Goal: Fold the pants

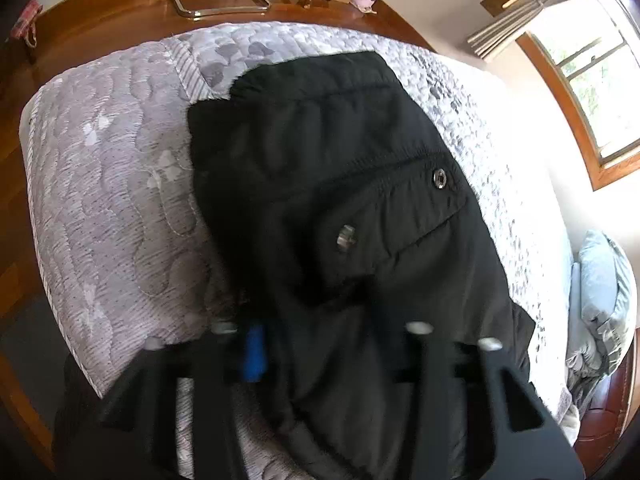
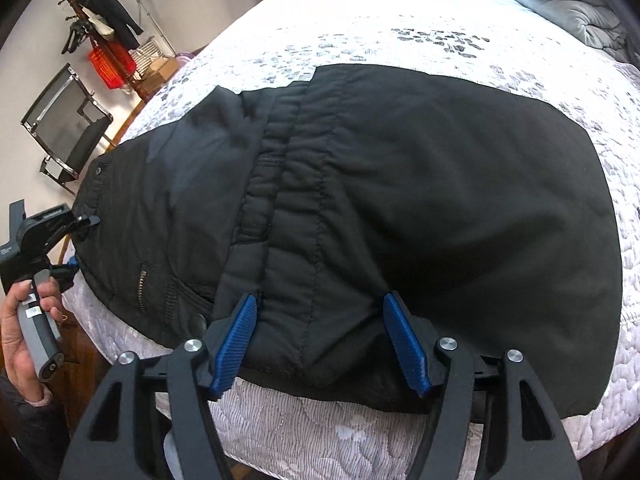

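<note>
While the pants (image 2: 400,200) lie partly folded on the bed (image 2: 400,20), we judge more folds remain. Our right gripper (image 2: 320,340) stands open astride the hem at six o'clock; our left gripper (image 2: 76,240), at nine o'clock, pinches the pants' edge.

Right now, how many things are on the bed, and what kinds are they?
Black pants: 1
Pale folded blanket at the far end of the bed: 1
Grippers at the near edge of the pants: 2, the left gripper and the right gripper
Total: 4
</note>
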Demonstrator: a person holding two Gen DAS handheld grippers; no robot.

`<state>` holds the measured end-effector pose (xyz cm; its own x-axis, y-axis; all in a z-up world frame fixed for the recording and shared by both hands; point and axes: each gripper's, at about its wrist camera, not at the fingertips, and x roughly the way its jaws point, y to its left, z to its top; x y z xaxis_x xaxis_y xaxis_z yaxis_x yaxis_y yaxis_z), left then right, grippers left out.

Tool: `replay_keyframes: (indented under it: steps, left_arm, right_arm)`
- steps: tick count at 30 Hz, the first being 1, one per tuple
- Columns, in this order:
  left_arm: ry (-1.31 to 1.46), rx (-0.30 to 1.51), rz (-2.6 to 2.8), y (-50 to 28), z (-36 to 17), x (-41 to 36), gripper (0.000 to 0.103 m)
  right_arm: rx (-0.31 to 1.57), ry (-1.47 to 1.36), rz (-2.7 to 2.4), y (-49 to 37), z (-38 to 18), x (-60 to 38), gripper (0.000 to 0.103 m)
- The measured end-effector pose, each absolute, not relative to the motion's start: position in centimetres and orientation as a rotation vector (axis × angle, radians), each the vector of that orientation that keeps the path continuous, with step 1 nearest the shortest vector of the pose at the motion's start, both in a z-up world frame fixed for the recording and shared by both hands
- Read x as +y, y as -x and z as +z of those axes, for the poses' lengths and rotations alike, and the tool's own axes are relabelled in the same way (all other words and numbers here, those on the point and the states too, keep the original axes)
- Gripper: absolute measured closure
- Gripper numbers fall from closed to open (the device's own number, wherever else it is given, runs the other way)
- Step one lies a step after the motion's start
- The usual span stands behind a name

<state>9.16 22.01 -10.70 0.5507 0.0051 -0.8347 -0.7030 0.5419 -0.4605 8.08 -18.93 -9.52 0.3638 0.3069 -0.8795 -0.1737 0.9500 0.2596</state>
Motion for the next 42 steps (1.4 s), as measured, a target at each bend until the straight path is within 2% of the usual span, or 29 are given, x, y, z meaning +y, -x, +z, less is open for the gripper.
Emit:
replay_keyframes:
  steps: [3,7,16,25,30,38,41,42]
  left_arm:
    - [0.929,0.864,0.480,-8.9,-9.9,22.2,0.083]
    - [0.858,0.801,0.475,-8.9,-8.0,21.0,0.089]
    - [0.593,0.651,0.376,-9.0,-1.8,13.5,0.090]
    - [0.308,0.588,0.138,-9.0,1.0,3.8,0.088]
    - [0.218,0.632,0.008,-8.5,0.2,-1.4,0.087]
    - [0.092,0.783,-0.121,-7.7,-4.3,-6.4,0.085]
    - [0.034,0.840,-0.187,-6.8,-5.8,-7.3,0.079]
    - [0.033,0.868,-0.215,-6.6,-6.1,-7.6,0.074]
  right_arm:
    - [1.157,-0.128,0.314,-8.1,-9.6,-18.8,0.034]
    - [1.151,-0.137,0.322,-7.9,-9.6,-18.9,0.033]
    - [1.133,-0.197,0.352,-7.5,-9.6,-19.8,0.033]
    - [1.124,-0.308,0.377,-7.4,-9.4,-21.5,0.033]
    - [1.116,-0.350,0.372,-7.1,-9.0,-22.6,0.033]
    - [1.085,-0.370,0.347,-6.8,-8.3,-24.4,0.033]
    - [1.075,-0.409,0.336,-7.0,-8.2,-25.4,0.033]
    - [1.072,-0.414,0.331,-7.0,-8.0,-25.7,0.033]
